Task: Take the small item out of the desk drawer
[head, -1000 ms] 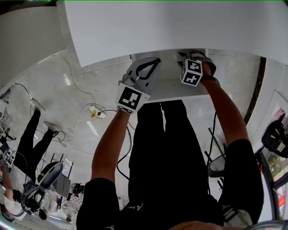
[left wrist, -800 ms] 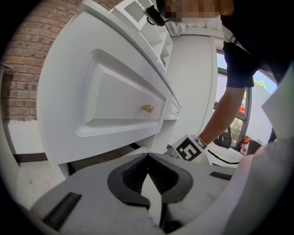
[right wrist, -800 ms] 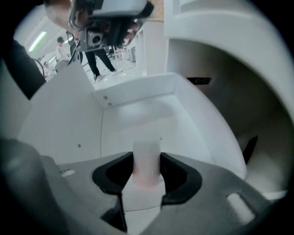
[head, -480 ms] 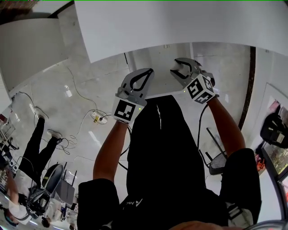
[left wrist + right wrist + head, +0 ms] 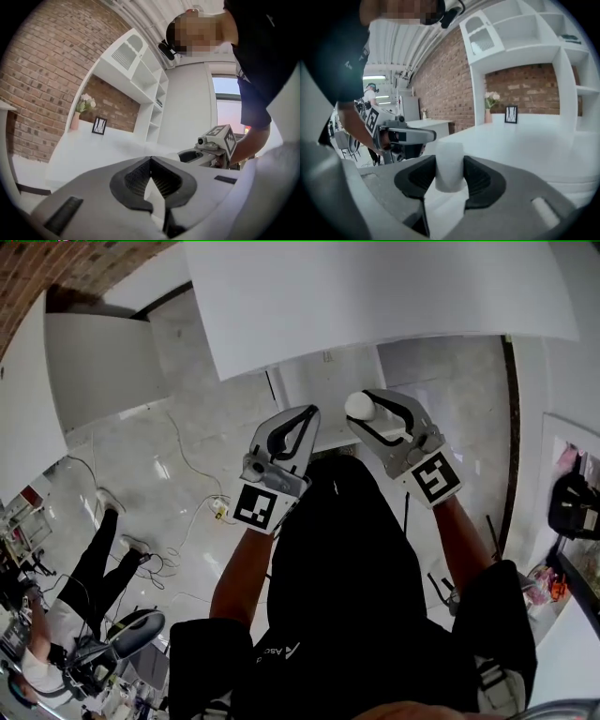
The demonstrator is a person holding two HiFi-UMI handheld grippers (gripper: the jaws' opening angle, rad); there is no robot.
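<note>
Your right hand-held gripper (image 5: 362, 410) is clamped on the small white cylinder (image 5: 449, 165), pinched between both jaws, out in front of the white tabletop (image 5: 375, 296) edge. Your left hand-held gripper (image 5: 311, 412) is just beside it, jaws pressed tip to tip.

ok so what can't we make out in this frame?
Drawer: head view, mostly under the desk top; open or closed can't be told.
Small white item: right gripper view, sides covered by the pads of the right gripper; its kind is unclear.
Framed picture: left gripper view, too small to read.
</note>
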